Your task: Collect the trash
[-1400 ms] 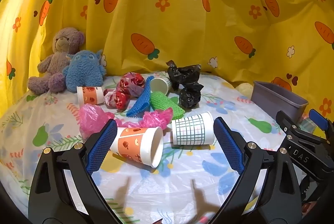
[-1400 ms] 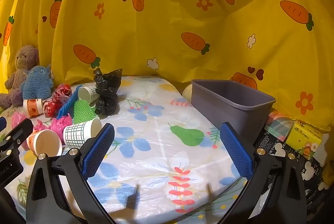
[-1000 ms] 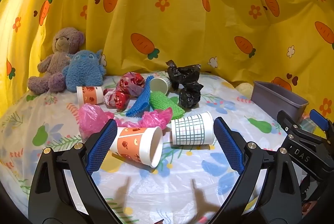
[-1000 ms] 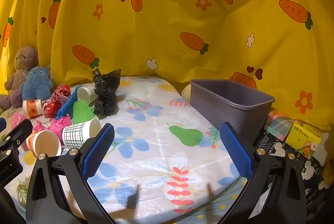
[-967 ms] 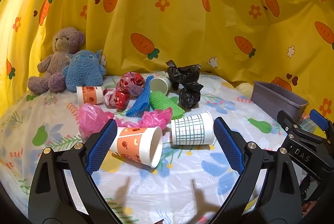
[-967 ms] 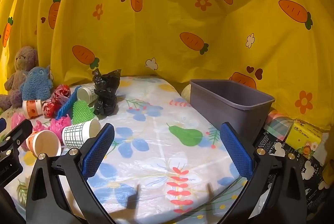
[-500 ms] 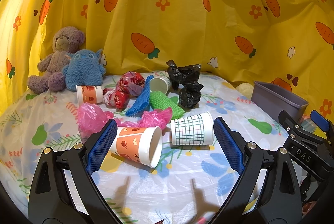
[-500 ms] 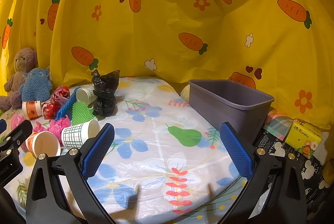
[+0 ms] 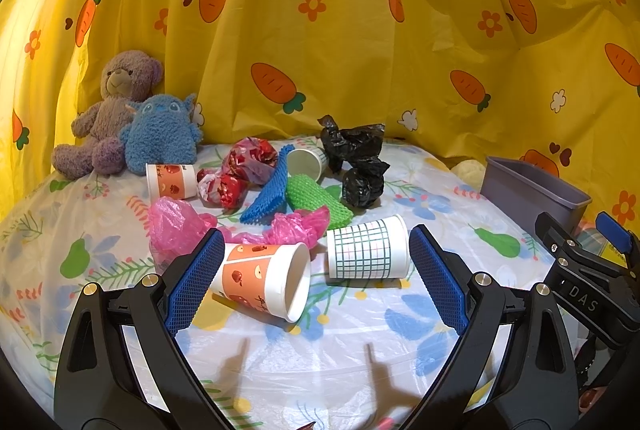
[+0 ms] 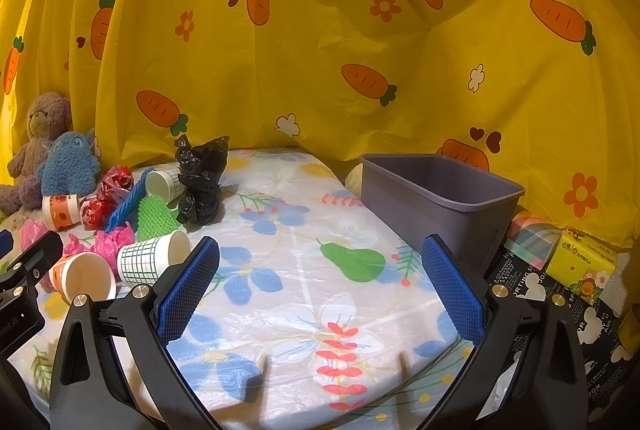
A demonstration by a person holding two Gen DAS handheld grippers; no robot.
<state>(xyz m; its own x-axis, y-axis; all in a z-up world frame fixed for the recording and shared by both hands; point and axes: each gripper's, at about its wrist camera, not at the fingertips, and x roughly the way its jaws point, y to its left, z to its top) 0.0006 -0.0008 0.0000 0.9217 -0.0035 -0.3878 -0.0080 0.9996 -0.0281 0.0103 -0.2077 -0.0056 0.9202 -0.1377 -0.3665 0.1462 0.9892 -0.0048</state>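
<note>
Lying sideways, mouth rightward, the orange cup (image 9: 260,280) sits just ahead of the wide-open left hand-held gripper (image 9: 314,284); the right hand-held gripper (image 10: 320,288), also wide, is farther.

Slight leftward drift of the grey bin (image 10: 440,189) in right-wrist view.

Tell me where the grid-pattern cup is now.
The grid-pattern cup lies on its side near the table's front, right of the orange-banded cup, just before the pink bag.
</note>
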